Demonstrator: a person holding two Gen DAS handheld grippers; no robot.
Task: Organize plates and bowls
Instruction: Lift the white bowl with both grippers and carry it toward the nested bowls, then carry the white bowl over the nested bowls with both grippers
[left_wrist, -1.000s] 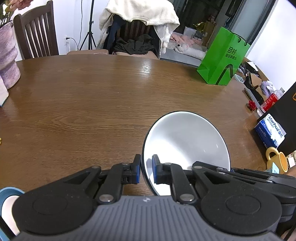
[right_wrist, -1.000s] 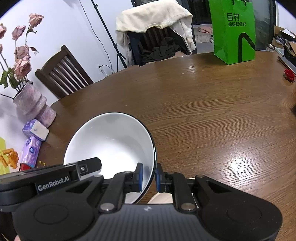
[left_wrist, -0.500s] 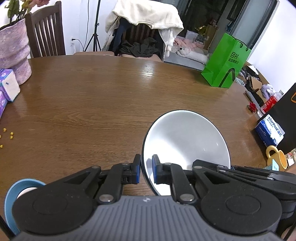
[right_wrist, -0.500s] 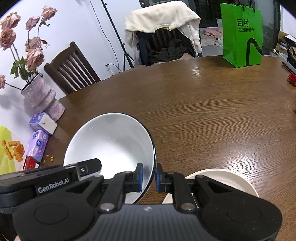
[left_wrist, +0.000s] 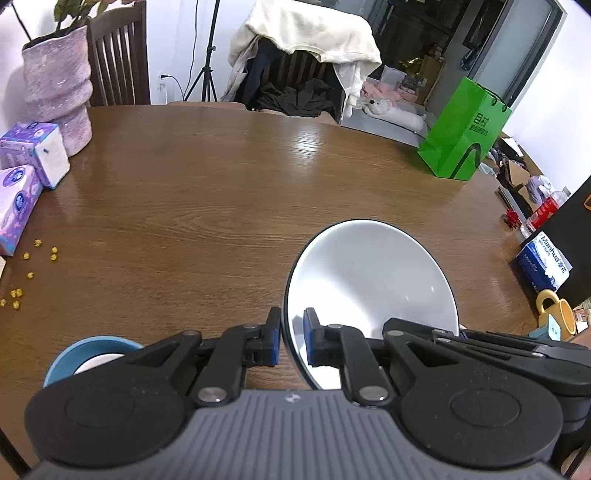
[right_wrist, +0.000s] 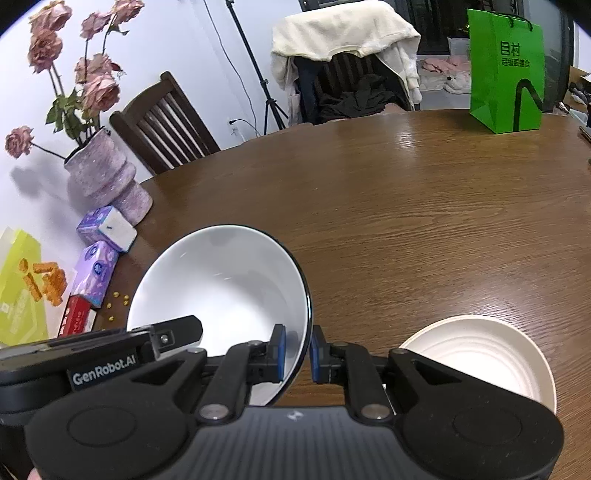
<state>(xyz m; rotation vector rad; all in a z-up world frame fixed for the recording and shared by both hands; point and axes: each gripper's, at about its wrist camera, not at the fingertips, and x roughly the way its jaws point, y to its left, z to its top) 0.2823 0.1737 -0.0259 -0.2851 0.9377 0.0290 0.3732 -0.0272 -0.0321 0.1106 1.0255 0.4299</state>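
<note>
A white bowl with a dark rim (left_wrist: 369, 280) is held by both grippers above the brown table. My left gripper (left_wrist: 291, 341) is shut on its left rim; my right gripper (right_wrist: 297, 354) is shut on its right rim, with the bowl's inside in the right wrist view (right_wrist: 221, 288). A cream ribbed plate (right_wrist: 480, 354) lies on the table below and right of the right gripper. A blue-rimmed bowl (left_wrist: 92, 356) sits on the table below and left of the left gripper, partly hidden by it.
A purple vase (left_wrist: 59, 85) and tissue packs (left_wrist: 33, 155) stand at the table's left, with yellow crumbs (left_wrist: 40, 254) nearby. A green bag (left_wrist: 465, 136) stands far right. A tissue box (left_wrist: 543, 262) and yellow mug (left_wrist: 557, 314) sit right. Chairs stand behind.
Both grippers, still holding the white bowl, have pulled back towards me and up. The cream plate, the blue-rimmed bowl and the tissue packs have come into view.
</note>
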